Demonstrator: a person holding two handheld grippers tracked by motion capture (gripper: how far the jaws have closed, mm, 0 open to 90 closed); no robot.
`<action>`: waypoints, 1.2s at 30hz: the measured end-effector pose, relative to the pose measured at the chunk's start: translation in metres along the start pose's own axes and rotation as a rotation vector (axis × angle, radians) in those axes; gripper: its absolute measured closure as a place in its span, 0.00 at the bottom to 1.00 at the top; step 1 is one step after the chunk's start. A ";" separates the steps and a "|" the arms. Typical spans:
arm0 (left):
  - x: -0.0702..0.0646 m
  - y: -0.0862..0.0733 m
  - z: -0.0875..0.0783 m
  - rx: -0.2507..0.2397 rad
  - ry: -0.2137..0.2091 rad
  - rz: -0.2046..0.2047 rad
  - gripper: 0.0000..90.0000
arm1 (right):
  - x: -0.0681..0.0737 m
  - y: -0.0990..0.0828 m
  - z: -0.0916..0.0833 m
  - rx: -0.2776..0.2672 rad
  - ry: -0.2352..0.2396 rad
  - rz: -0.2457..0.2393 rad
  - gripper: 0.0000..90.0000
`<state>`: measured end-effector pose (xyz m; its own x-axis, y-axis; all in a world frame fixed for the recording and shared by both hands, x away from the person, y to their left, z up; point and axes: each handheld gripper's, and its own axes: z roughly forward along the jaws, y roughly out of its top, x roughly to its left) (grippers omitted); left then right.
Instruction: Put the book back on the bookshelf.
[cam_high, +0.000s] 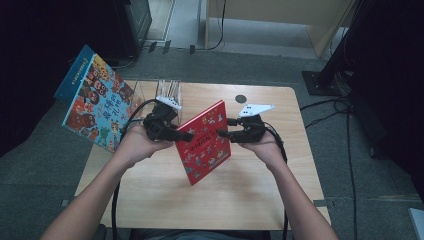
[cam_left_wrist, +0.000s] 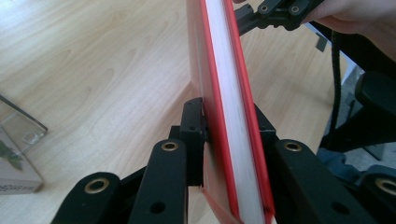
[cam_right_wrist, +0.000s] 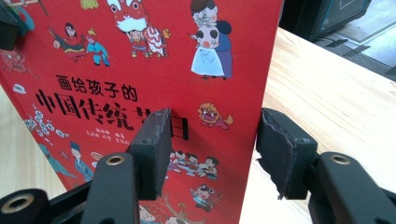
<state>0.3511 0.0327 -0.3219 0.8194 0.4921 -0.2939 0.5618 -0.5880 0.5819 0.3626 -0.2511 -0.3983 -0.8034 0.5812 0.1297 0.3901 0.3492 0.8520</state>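
red book (cam_right_wrist: 140, 70) top, bottom cut off | blue book (cam_high: 95, 102) title too small | right claw (cam_right_wrist: 210, 149) contact unclear

From the high view we see a dim room: the corners fall to near black, while the wooden surface (cam_high: 260, 190) catches soft, even light from above and the forearms cast only faint shadows. The picture is slightly soft and grainy. In the left gripper view daylight washes the wood pale, and the page edge of the red book (cam_left_wrist: 229, 116) glares white and blurs close to the lens. In the right gripper view the cover print is sharp, though the left hand-held gripper (cam_right_wrist: 7, 28) in the corner and the far background are out of focus.
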 end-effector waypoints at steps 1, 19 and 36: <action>0.000 0.003 0.000 0.012 -0.003 0.003 0.82 | 0.000 0.000 0.000 0.000 0.005 0.003 0.51; 0.014 0.038 0.013 0.181 0.003 -0.071 0.88 | 0.004 -0.009 -0.004 0.037 -0.020 -0.016 0.51; 0.022 0.031 -0.014 0.141 0.018 -0.105 0.88 | 0.008 -0.062 -0.013 0.110 -0.110 -0.018 0.50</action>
<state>0.3844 0.0342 -0.2997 0.7541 0.5660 -0.3332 0.6555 -0.6166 0.4361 0.3260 -0.2774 -0.4439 -0.7585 0.6494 0.0535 0.4284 0.4351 0.7919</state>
